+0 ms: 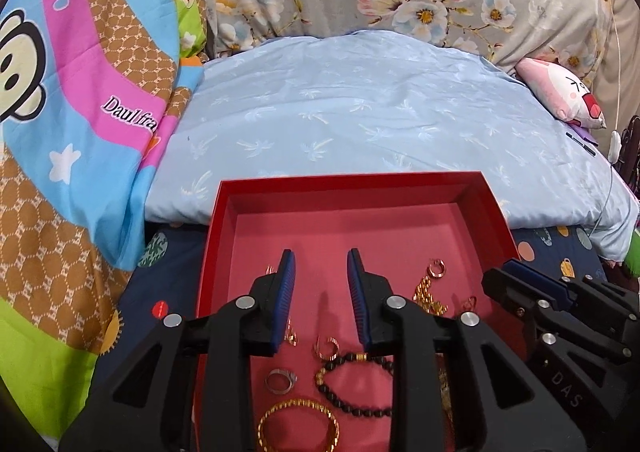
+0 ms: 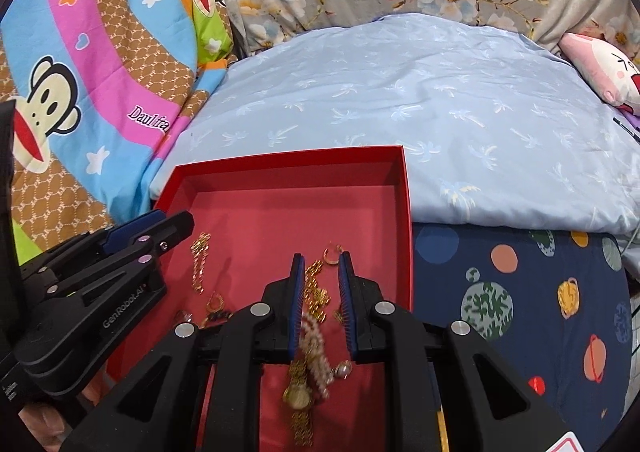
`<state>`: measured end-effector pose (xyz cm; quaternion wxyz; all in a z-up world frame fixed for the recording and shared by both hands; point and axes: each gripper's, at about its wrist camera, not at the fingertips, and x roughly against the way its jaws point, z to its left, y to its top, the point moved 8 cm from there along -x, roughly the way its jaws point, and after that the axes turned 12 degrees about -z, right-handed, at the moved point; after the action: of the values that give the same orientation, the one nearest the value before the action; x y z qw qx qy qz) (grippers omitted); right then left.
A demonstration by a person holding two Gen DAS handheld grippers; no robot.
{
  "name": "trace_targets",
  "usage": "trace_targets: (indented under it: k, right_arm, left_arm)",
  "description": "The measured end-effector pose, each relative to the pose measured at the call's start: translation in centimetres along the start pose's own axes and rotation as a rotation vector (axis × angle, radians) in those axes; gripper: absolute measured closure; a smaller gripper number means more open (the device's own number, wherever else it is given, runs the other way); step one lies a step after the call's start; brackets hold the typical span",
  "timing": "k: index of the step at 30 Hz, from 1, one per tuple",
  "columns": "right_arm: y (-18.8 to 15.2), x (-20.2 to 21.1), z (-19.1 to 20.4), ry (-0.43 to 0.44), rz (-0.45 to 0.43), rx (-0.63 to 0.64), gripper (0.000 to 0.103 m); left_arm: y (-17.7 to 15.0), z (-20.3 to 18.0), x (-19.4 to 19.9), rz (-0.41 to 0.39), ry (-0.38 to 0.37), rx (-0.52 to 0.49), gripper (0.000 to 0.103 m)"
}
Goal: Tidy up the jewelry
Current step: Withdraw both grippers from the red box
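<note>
One red box (image 1: 224,236), two hand-held grippers – left (image 1: 321,266), right (image 2: 321,266).

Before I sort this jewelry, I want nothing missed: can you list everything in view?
box: one, red, on the bed
bead bracelet: one, dark, near end of the box
bangle: one, gold, beside the bead bracelet
ring: one, silver, left of the beads
chain: one, gold, left part of the box
watch: one, gold, under the right tongs
pillow: one, pale blue, behind the box
left tongs: black, blue pads, open, over the box
right tongs: same, open
</note>
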<state>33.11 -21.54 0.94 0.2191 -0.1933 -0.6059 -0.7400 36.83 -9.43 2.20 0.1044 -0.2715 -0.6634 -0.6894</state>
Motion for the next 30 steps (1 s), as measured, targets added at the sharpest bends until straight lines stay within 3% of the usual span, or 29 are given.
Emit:
trace_targets:
  k: [11, 14, 16, 20, 30]
  right_arm:
    - [-3.6, 7.2, 1.7, -0.013, -0.028, 0.002, 0.085]
    - [-4.8, 9.0, 2.1, -0.013, -0.033, -0.006, 0.083]
    - [-5.6, 9.9, 2.3, -0.022, -0.039, -0.003, 0.074]
    - [-7.1, 11.5, 2.6, -0.043, -0.049, 0.003, 0.071]
    - [-10.8, 12.8, 2.9, -0.084, -0.061, -0.012, 0.062]
  left_arm:
    - [-4.0, 0.4, 6.2, 0.032, 0.016, 0.013, 0.077]
    - [-5.1, 0.6, 8.1, 0.029, 0.028, 0.014, 0.077]
    - [-5.9, 0.7, 9.4, 0.026, 0.045, 0.002, 0.077]
    - [-7.2, 0.9, 11.1, 0.024, 0.061, 0.003, 0.061]
    - [-10.8, 0.6, 13.2, 0.013, 0.071, -0.001, 0.059]
